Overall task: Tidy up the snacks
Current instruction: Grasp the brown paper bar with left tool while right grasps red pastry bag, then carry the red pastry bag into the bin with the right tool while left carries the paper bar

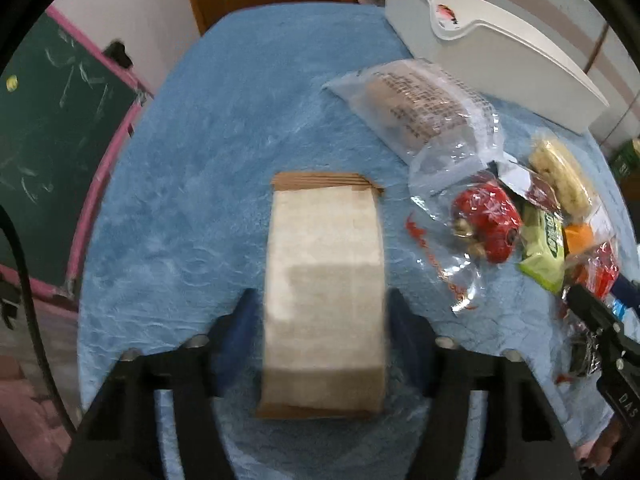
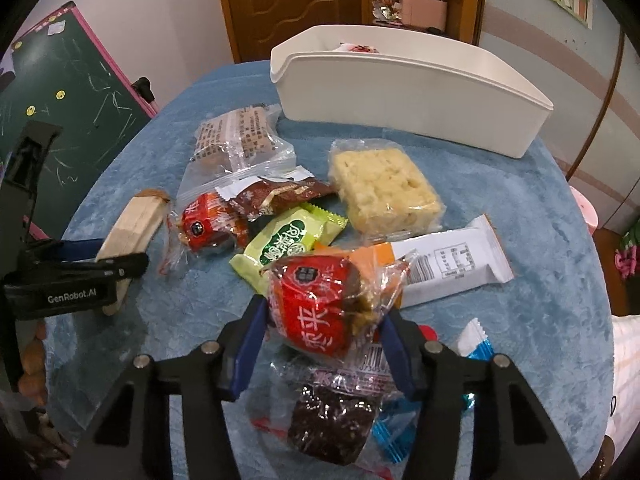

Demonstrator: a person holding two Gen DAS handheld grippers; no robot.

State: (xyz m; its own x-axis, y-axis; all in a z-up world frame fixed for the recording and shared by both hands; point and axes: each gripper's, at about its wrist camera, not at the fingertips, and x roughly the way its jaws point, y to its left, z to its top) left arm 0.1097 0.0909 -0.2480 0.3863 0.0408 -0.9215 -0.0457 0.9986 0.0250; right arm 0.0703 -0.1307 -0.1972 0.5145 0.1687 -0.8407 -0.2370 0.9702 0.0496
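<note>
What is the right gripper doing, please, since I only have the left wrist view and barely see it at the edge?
Observer: The right gripper is closed on a red-wrapped snack.
Operator: Is anything lying close to that snack?
Observer: Yes, a dark brown cake in clear wrap lies on the blue cloth, just nearer the camera.
Operator: What is beyond the orange packet I glimpse?
Observer: A white bar wrapper lies beside the orange packet.

Home room – wooden door (image 2: 292,4), chalkboard (image 2: 76,92)
</note>
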